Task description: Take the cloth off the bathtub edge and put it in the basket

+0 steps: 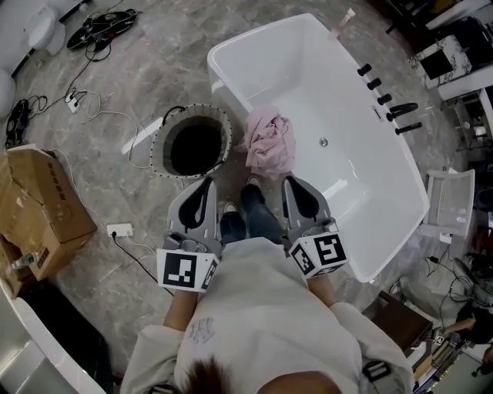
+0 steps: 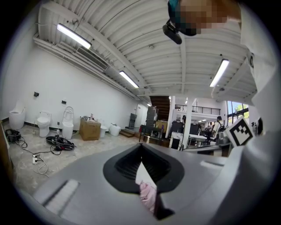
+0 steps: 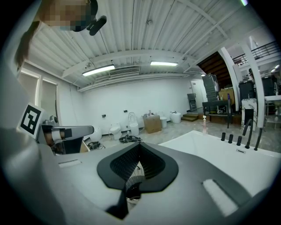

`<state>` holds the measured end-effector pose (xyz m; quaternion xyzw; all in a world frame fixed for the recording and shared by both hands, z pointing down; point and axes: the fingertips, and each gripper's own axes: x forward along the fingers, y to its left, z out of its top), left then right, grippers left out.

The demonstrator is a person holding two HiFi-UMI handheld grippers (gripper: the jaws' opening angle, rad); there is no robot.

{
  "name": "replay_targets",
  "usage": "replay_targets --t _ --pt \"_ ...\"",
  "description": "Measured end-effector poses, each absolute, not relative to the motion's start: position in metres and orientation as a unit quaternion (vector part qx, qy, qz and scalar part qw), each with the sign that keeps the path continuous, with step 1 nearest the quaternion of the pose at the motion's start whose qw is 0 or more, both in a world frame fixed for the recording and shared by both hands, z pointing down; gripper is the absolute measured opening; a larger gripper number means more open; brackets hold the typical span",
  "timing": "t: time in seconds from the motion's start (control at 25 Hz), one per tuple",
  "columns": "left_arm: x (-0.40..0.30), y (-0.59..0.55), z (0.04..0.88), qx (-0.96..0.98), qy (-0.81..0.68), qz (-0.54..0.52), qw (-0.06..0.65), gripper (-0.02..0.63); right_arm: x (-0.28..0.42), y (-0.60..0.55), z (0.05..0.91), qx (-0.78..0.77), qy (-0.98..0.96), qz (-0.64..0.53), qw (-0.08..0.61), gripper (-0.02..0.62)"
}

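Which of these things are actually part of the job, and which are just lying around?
Part of the job: pink cloth, bathtub, basket, left gripper, right gripper.
Lying about: cardboard box, floor cables, power strip, tub taps.

Bright, even light from ceiling tube lamps (image 2: 73, 36), upper left of my left gripper view. Both my gripper views fisheye: black corners, bent edges, soft close foreground. Head view sharp; white bathtub (image 1: 308, 69) nearly washed out, shadows faint.
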<state>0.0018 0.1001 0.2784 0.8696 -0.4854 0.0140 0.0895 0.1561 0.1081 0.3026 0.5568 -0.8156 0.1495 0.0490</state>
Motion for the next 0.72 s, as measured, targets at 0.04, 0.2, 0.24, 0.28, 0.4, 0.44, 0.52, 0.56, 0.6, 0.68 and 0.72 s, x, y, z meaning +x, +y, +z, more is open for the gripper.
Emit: replay_targets --t 0.04,0.2,0.24,0.28,0.4,0.44,0.52,0.56,0.6,0.68,0.72 --pt "0.003 0.098 0.279 0.869 -0.486 0.015 0.091 0.014 0.158 0.106 0.304 0.557 -0.815 0.151 0.049 0.000" --pt "0.011 0.084 0.283 0.869 -0.485 0.018 0.096 0.014 0.164 0.092 0.308 0.554 -0.816 0.156 0.052 0.000" --pt "0.013 0.079 0.284 0.869 -0.485 0.019 0.096 0.014 0.166 0.087 0.310 0.553 -0.816 0.158 0.051 0.000" --pt "0.016 0.074 0.285 0.869 -0.485 0.020 0.097 0.014 0.169 0.083 0.311 0.552 -0.817 0.160 0.051 0.000" --pt "0.027 0.059 0.286 0.869 -0.484 0.021 0.098 0.014 0.177 0.067 0.312 0.546 -0.820 0.163 0.053 0.000" --pt "0.031 0.053 0.286 0.869 -0.484 0.021 0.098 0.014 0.181 0.061 0.312 0.545 -0.821 0.164 0.053 0.000" --pt "0.039 0.040 0.284 0.868 -0.487 0.022 0.098 0.014 0.190 0.049 0.313 0.543 -0.822 0.167 0.048 0.000" --pt "0.043 0.033 0.283 0.867 -0.489 0.023 0.097 0.014 0.196 0.042 0.312 0.542 -0.822 0.167 0.046 0.000" --pt "0.048 0.026 0.283 0.866 -0.491 0.023 0.096 0.014 0.202 0.034 0.311 0.542 -0.823 0.166 0.045 0.000" --pt "0.056 0.011 0.281 0.864 -0.494 0.022 0.093 0.014 0.214 0.020 0.308 0.542 -0.824 0.161 0.044 0.000" --pt "0.061 0.004 0.280 0.863 -0.496 0.020 0.091 0.014 0.220 0.013 0.308 0.542 -0.824 0.159 0.043 0.000"
